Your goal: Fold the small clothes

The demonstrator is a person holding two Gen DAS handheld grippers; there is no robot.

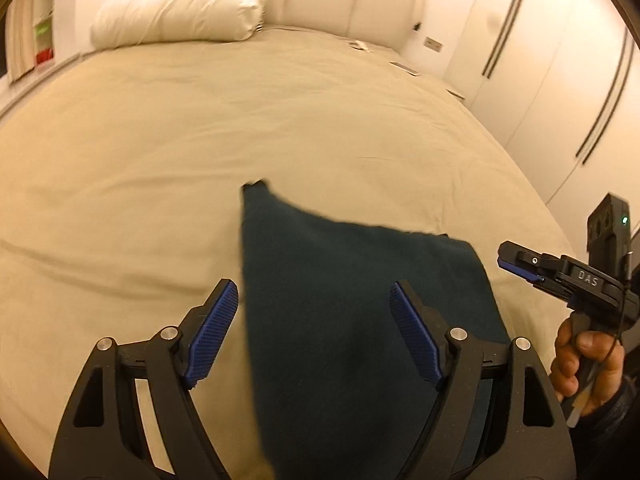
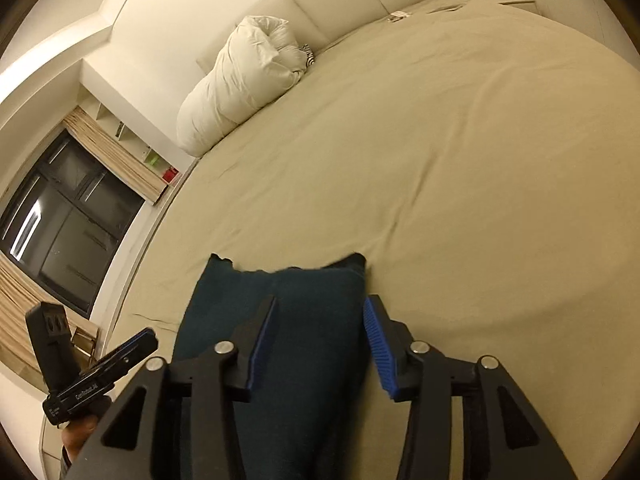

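A dark teal garment (image 1: pixel 320 240) lies on the beige bed sheet (image 1: pixel 200 140), folded into a tapering shape whose far corner points up the bed. My left gripper (image 1: pixel 312 286) hovers over its near part, open, the blue pads well apart and pressing on nothing. In the right wrist view the same garment (image 2: pixel 288 280) runs under my right gripper (image 2: pixel 320 300), which is also open, its pads clear of the cloth. The right gripper (image 1: pixel 505 258) shows at the right edge, held by a hand (image 1: pixel 584 364). The left gripper (image 2: pixel 146 338) shows at the lower left.
A white bundled duvet (image 1: pixel 180 8) rests against the padded headboard (image 1: pixel 352 0) at the far end. Wardrobe doors (image 1: pixel 560 80) line the right side. A dark window (image 2: pixel 60 216) and shelves stand beyond the bed's left edge. Small flat items (image 1: pixel 360 45) lie near the headboard.
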